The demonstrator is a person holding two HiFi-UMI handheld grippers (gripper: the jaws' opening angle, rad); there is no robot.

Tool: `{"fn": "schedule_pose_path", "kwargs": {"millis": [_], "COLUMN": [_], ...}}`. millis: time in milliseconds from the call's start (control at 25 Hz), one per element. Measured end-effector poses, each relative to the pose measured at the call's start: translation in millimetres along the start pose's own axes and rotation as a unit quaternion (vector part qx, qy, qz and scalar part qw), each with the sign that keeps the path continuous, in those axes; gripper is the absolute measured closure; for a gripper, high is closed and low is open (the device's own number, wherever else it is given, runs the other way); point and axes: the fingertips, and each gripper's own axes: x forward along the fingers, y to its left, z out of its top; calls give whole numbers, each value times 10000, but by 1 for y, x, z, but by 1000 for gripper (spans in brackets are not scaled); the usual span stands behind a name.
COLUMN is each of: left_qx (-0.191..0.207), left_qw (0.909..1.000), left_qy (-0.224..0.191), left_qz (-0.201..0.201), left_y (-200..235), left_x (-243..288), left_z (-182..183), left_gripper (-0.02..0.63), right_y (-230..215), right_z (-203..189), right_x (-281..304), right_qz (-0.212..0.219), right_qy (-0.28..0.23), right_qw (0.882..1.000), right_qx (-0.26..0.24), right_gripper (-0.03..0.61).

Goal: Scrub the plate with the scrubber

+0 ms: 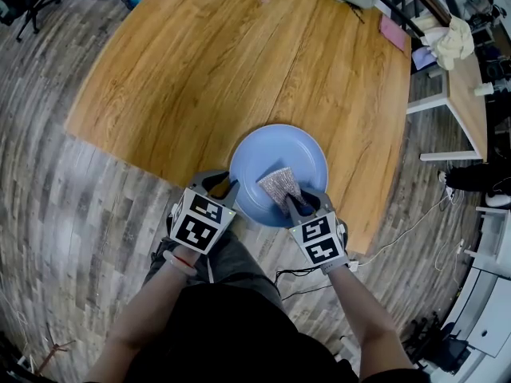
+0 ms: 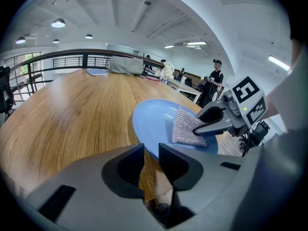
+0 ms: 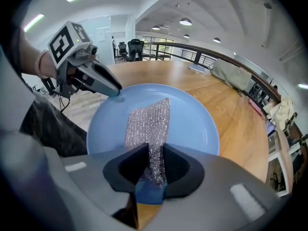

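- The blue plate (image 2: 153, 120) is clamped at its rim between the left gripper's (image 2: 151, 150) narrow jaws.
- The silver scrubber (image 3: 150, 119) is pinched by the right gripper (image 3: 155, 152) and lies ahead of it, flat on the plate.

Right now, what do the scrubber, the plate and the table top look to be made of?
The scrubber: silvery woven mesh, glittering, probably metallic thread. The plate: smooth pale-blue, soft even sheen; glazed ceramic or melamine, can't tell. The table top: wood or wood veneer, visible grain, satin finish.
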Motion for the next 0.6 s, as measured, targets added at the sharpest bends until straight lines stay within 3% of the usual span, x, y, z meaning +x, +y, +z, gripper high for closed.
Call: {"fn": "schedule_pose_path", "kwargs": {"millis": [280,600], "left_qx": [25,-92], "left_qw": [10000,9998], "left_qy": [-17,-114], "left_qz": [45,99], "left_y": [1,5], "left_x": [2,2], "left_z": [1,3], "left_gripper": [534,541], "right_y": [50,49], "right_z": [24,47], "right_x": [15,33], "right_qz": [484,513], "right_qy": [-81,-78], "right_qw": [9988,9985], "right_qx": [-74,158], "right_gripper": [497,492]}}
